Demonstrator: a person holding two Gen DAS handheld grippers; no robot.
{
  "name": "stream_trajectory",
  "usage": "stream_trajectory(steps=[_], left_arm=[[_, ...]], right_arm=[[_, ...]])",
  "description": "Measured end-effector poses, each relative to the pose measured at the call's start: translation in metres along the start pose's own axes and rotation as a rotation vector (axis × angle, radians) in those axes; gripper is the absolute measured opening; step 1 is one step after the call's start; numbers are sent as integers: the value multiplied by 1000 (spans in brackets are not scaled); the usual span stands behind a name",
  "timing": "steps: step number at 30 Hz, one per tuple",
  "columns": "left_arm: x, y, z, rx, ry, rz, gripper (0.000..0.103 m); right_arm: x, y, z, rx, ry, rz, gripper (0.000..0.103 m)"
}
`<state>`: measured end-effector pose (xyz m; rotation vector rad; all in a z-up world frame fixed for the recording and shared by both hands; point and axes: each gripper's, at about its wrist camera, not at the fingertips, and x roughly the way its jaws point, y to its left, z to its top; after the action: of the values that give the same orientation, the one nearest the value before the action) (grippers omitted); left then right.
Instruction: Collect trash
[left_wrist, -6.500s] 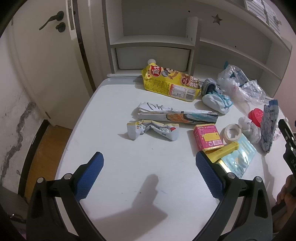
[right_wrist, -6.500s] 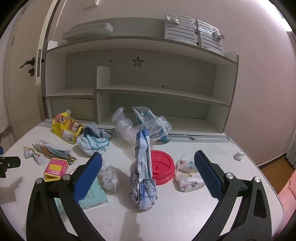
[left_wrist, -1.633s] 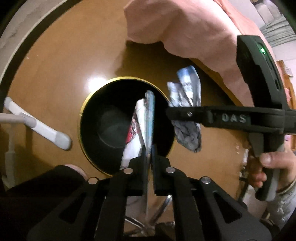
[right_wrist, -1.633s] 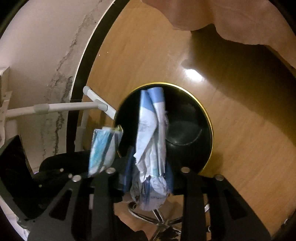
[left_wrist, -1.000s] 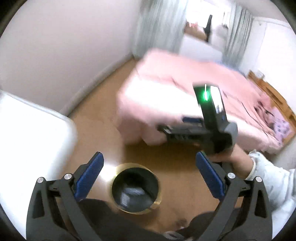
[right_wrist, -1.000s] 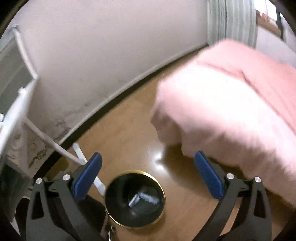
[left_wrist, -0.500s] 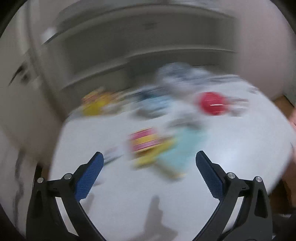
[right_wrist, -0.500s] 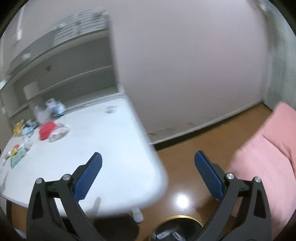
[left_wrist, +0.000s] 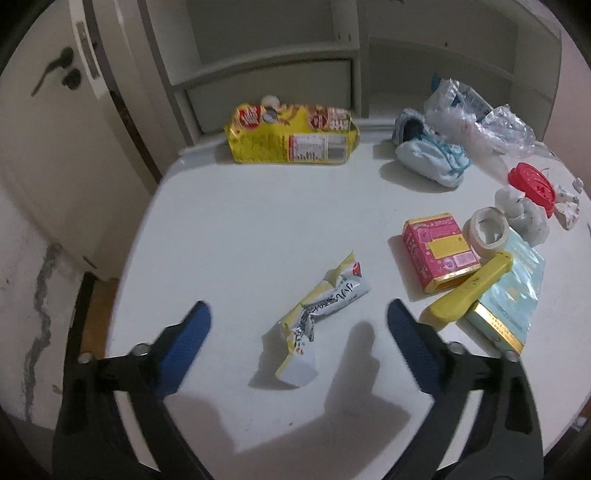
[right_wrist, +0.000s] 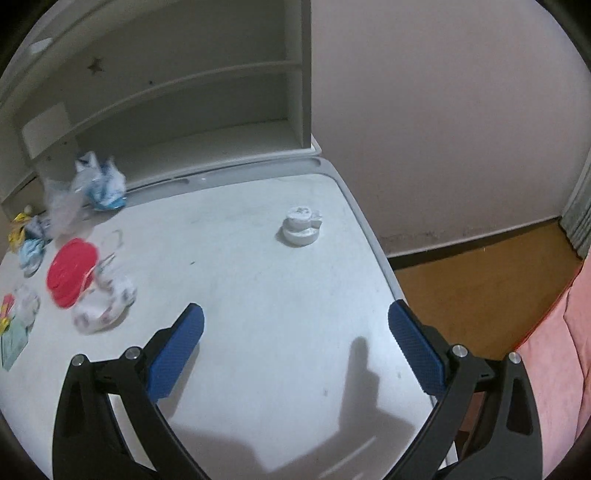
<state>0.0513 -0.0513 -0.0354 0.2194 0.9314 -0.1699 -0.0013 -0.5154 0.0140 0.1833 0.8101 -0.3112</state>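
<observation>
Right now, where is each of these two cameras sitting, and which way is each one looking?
Left wrist view: sits on the left gripper, looking down along its closing jaws at the crumpled wrapper lying between them untouched; only its two fingers show.
Right wrist view: sits on the right gripper, looking down over the table corner, the wall and floor beyond; only its open fingers show.
Shared: both see the same table, the red lid and the clear plastic bag.
</observation>
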Motion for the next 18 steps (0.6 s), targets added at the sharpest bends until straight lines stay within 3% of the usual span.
stream_trajectory(steps=[1,7,11,16,18], left_arm=[[5,-2,-4,1,10,-5,73],[23,2,2,-30,-9,-61,65],[29,-6,10,-10,-39,-61,44],[38,-16,23,-9,-54,-51,40],[43,-17,28,-20,-54,-51,40]], right_arm=[[5,-1,3,1,8,-4,97],[34,-8,22,-6,43,-33,97],[49,-14,35,10,56,-40,96],[64,-7,47,-32,78,-20,92],[65,-4,50,-46,71,6,82]])
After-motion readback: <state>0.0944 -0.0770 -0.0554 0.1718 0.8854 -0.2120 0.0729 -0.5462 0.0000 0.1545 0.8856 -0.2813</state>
